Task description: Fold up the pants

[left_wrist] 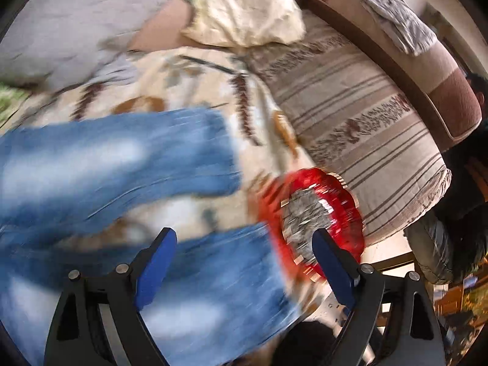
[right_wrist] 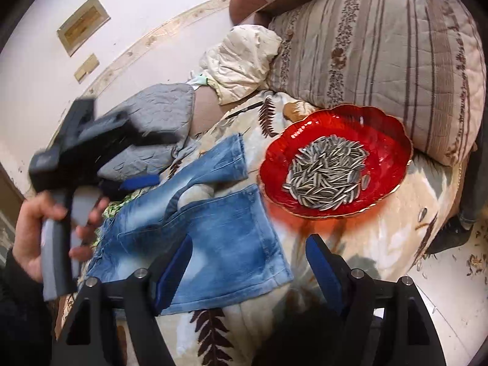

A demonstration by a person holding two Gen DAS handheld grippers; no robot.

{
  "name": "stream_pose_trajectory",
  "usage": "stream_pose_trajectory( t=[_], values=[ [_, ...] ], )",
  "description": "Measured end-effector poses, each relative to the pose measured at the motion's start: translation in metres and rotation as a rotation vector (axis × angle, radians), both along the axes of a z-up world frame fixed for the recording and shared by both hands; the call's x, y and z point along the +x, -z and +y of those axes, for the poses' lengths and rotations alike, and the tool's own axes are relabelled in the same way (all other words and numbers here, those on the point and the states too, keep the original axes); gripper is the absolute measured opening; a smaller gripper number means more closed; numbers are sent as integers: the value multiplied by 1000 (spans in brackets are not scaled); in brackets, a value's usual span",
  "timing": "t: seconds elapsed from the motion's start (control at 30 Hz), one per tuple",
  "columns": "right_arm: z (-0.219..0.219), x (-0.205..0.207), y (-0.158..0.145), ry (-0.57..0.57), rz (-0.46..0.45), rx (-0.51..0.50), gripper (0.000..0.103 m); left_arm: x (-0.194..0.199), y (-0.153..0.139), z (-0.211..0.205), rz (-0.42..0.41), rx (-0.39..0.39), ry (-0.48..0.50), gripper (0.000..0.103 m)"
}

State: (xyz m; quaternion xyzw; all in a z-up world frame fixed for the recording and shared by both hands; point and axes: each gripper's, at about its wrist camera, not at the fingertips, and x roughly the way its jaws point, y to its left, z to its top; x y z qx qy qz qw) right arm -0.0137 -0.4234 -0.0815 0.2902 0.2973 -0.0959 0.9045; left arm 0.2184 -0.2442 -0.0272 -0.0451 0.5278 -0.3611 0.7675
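Small faded blue jeans (right_wrist: 219,228) lie flat on a leaf-patterned blanket (right_wrist: 381,244), their two leg ends pointing toward a red dish. My right gripper (right_wrist: 250,241) hangs open above the near leg and the blanket, with no cloth between its pads. In the left wrist view the picture is blurred; the jeans (left_wrist: 106,164) spread below my left gripper (left_wrist: 244,238), which is open and holds nothing. The right wrist view also shows a hand (right_wrist: 36,231) carrying the left gripper at the jeans' far side, one of its blue fingers (right_wrist: 140,181) showing.
A red glass dish (right_wrist: 335,158) of sunflower seeds sits on the blanket right beside the leg ends. Behind it lies a striped cushion (right_wrist: 381,61). A grey quilted pad (right_wrist: 158,113) and a cream cloth (right_wrist: 241,61) lie at the back. The floor (right_wrist: 457,289) is at right.
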Motion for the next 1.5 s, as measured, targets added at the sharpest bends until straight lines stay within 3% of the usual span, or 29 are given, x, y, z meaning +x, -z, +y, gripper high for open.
stream_pose_trajectory(
  t=[0.1, 0.2, 0.37, 0.53, 0.73, 0.83, 0.93, 1.1, 1.13, 1.2, 1.23, 1.37, 1.5],
  values=[
    [11, 10, -2, -36, 2, -19, 90, -5, 7, 67, 0, 35, -106, 91],
    [31, 21, -7, -108, -8, -46, 98, -21, 12, 144, -12, 55, -244, 99],
    [74, 54, -22, -256, -45, -114, 102, -53, 23, 277, 2, 56, -493, 103],
    [119, 95, -32, -440, -45, -116, 103, -81, 47, 377, 44, 29, -758, 103],
    [161, 128, -45, -552, -24, -147, 103, -78, 80, 433, 89, -23, -905, 103],
    [178, 134, -51, -577, -25, -177, 103, -67, 99, 446, 123, -109, -941, 103],
    [191, 139, -56, -591, -14, -217, 103, -55, 109, 447, 125, -172, -942, 103],
    [210, 148, -53, -593, 29, -277, 103, -39, 109, 442, 45, -146, -897, 101],
    [215, 152, -52, -598, 37, -285, 103, -39, 110, 441, 35, -134, -891, 94],
    [223, 158, -51, -607, 39, -298, 103, -37, 112, 437, 8, -44, -889, 66],
    [228, 163, -51, -613, 38, -307, 103, -38, 113, 437, -9, 8, -901, 38],
    [251, 193, -56, -655, 41, -330, 103, -50, 115, 443, -41, -52, -909, 23],
    [285, 239, -68, -738, 54, -362, 103, -69, 108, 443, -136, -70, -906, 20]
  ],
)
